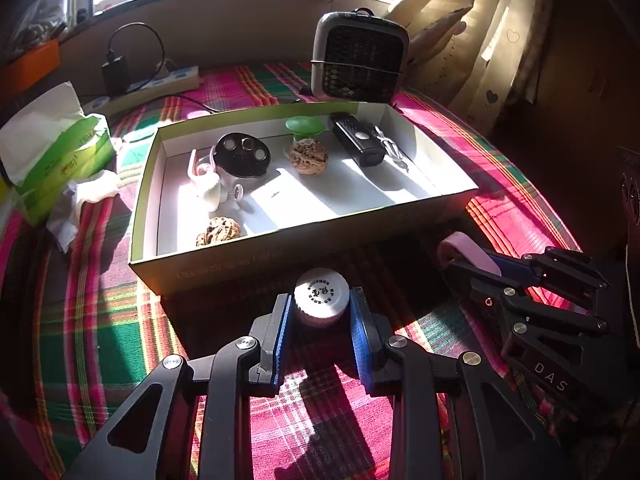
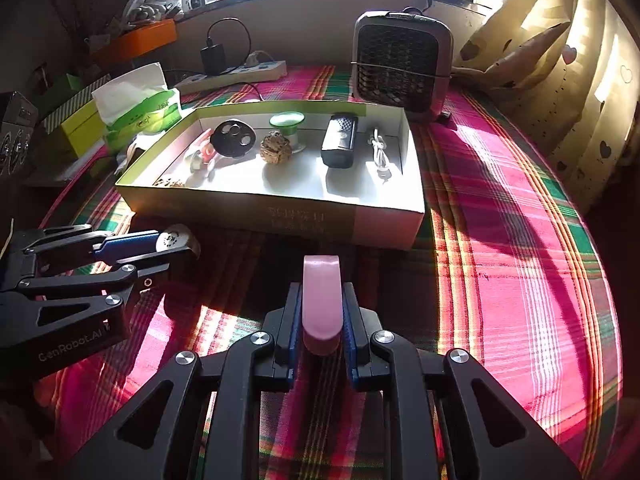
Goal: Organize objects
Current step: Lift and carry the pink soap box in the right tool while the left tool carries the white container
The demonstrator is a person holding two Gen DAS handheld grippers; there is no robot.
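The left tongs (image 2: 176,246) read "GenRobot.AI", the right tongs (image 1: 476,258) "DAS".

heater (image 2: 402,64) | tissue pack (image 1: 60,148) | power strip (image 2: 240,74) | plaid cloth (image 2: 500,260)

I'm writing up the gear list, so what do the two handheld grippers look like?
Both the left gripper and the right gripper are matte black linkage frames with silver rivets and blue ribbed pads. White lettering is printed on their bodies. No cables or sleeves show.
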